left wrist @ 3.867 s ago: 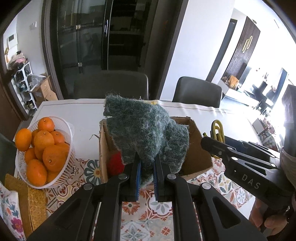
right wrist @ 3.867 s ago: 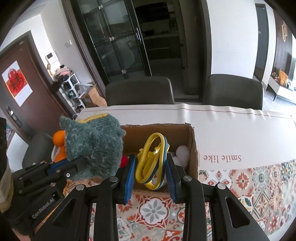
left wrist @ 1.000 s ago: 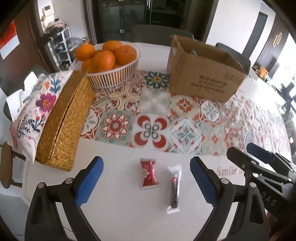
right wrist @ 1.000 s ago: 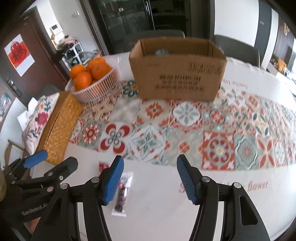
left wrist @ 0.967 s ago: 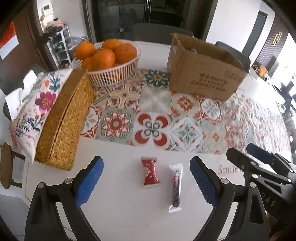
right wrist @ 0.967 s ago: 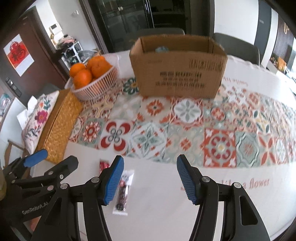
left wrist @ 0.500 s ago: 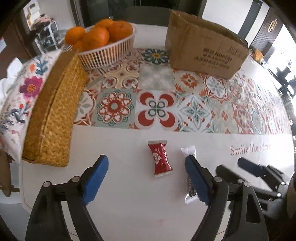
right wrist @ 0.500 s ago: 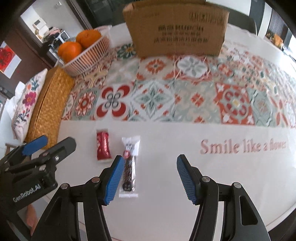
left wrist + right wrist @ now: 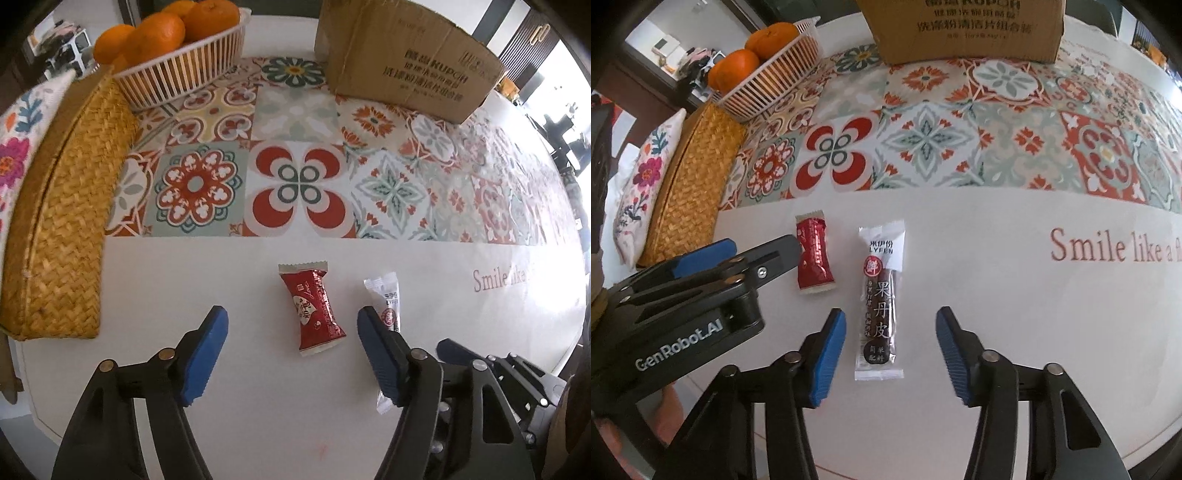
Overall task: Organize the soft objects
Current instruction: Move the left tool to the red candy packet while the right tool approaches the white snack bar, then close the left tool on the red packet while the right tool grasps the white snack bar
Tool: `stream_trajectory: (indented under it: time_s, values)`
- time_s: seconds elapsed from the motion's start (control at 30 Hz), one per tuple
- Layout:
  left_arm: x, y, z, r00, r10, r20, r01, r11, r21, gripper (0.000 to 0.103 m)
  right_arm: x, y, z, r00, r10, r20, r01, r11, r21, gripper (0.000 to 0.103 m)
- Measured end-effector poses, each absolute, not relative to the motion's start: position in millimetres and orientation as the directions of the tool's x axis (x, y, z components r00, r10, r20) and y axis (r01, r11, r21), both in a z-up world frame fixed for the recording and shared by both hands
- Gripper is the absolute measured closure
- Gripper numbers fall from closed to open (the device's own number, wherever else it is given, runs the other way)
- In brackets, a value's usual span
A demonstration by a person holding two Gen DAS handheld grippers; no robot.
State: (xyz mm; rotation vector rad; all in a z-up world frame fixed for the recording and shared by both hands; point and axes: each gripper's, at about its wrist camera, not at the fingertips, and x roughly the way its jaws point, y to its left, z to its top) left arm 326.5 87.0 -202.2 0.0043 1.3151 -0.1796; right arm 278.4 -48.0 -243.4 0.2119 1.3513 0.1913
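A red snack packet [image 9: 312,307] lies on the white tablecloth, between the open jaws of my left gripper [image 9: 291,325], which is low over it and empty. It also shows in the right wrist view [image 9: 814,255]. A long dark fruit-leather packet [image 9: 880,301] lies just right of it, between the open jaws of my right gripper [image 9: 891,328], also empty. In the left wrist view this packet [image 9: 388,306] is partly hidden behind the right finger. The cardboard box [image 9: 399,59] stands at the back of the table.
A white basket of oranges [image 9: 177,48] stands at the back left. A woven straw box [image 9: 62,206] and a floral cushion [image 9: 642,177] lie along the left edge. A patterned runner [image 9: 960,122] crosses the table. The table's front edge is close below both grippers.
Both grippers let go of the green cloth and yellow loops at the box, pulled back to the table's front, and have come down over the two packets with jaws open.
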Motion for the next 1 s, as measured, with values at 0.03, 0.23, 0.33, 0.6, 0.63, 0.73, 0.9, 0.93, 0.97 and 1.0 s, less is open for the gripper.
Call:
stream_trajectory:
  time_s: [0.03,0.23,0.33,0.6,0.63,0.73,0.9,0.93,0.97,1.0]
  values:
    - [327.5,87.2,-205.3,0.233,-0.131,-0.963,0.133,0.986,-0.102,0.036,278.6,-46.9,-245.2,0.207,0.263,-0.942,-0.014,0.964,0.266,0.054]
    - [335.5,83.0,-219.7,0.199,-0.149,-0.969,0.128,0.984,-0.125,0.04,280.9,-40.3,-250.7,0.225,0.25,-0.942,-0.025,0.968,0.251,0.057]
    - [338.2,80.3,-225.3,0.194,-0.147,-0.97,0.123,0.985,-0.124,0.042,282.3,-37.0,-254.2,0.227,0.239,-0.944,-0.028,0.97,0.24,0.061]
    - [346.4,72.0,-247.1,0.154,-0.139,-0.978,0.114,0.986,-0.122,0.048,285.3,-36.8,-264.8,0.219,0.206,-0.954,-0.017,0.978,0.207,0.069]
    - [346.9,71.3,-247.2,0.162,-0.134,-0.978,0.113,0.987,-0.116,0.048,285.7,-36.6,-266.2,0.217,0.201,-0.955,-0.02,0.979,0.201,0.071]
    - [350.0,71.1,-248.1,0.168,-0.123,-0.978,0.116,0.988,-0.104,0.058,288.1,-36.8,-267.3,0.223,0.191,-0.956,-0.019,0.981,0.192,0.075]
    - [351.6,70.6,-248.2,0.178,-0.111,-0.978,0.117,0.989,-0.09,0.081,289.2,-43.5,-266.1,0.241,0.181,-0.954,-0.016,0.983,0.182,0.076]
    - [351.8,71.3,-248.1,0.179,-0.113,-0.977,0.12,0.988,-0.092,0.081,288.9,-45.2,-265.5,0.243,0.185,-0.952,-0.018,0.982,0.186,0.077]
    - [351.0,72.7,-247.9,0.179,-0.122,-0.976,0.127,0.987,-0.1,0.081,288.5,-46.9,-265.1,0.246,0.183,-0.952,-0.015,0.983,0.185,0.077]
    - [349.8,73.8,-247.8,0.18,-0.129,-0.975,0.13,0.986,-0.106,0.081,288.5,-47.6,-264.7,0.247,0.188,-0.951,-0.015,0.982,0.19,0.077]
